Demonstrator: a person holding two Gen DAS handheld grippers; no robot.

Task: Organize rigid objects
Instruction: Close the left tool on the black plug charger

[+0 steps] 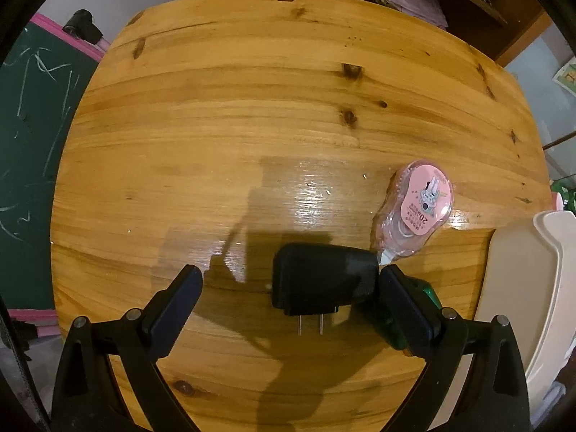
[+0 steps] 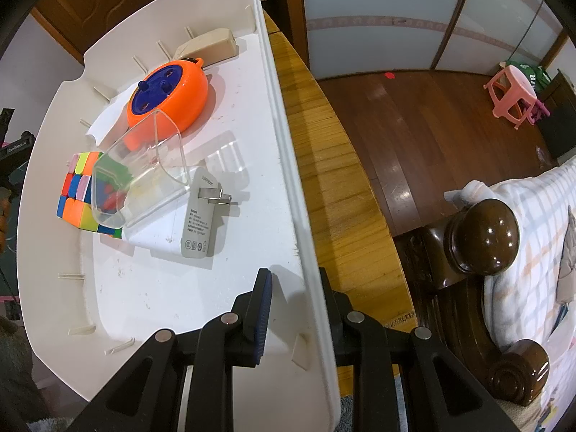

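Observation:
A black plug adapter [image 1: 324,282] lies on the wooden table [image 1: 252,126], prongs toward the camera. My left gripper [image 1: 291,273] points down over it, open, one finger on each side; the right finger [image 1: 406,302] is close to the adapter's end. A pink correction tape [image 1: 417,205] lies just beyond it. In the right wrist view my right gripper [image 2: 294,273] is shut on the side wall of the white tray [image 2: 306,237]. Inside the tray are a white charger [image 2: 194,216], a colour cube [image 2: 77,194], a clear plastic container [image 2: 140,165] and an orange and blue round toy [image 2: 169,97].
A green object [image 1: 428,293] shows partly behind the left gripper's right finger. The white tray [image 1: 518,288] stands at the table's right edge. A beige block [image 2: 208,46] sits at the tray's far end. Dark wooden furniture [image 2: 482,237] stands beside the table.

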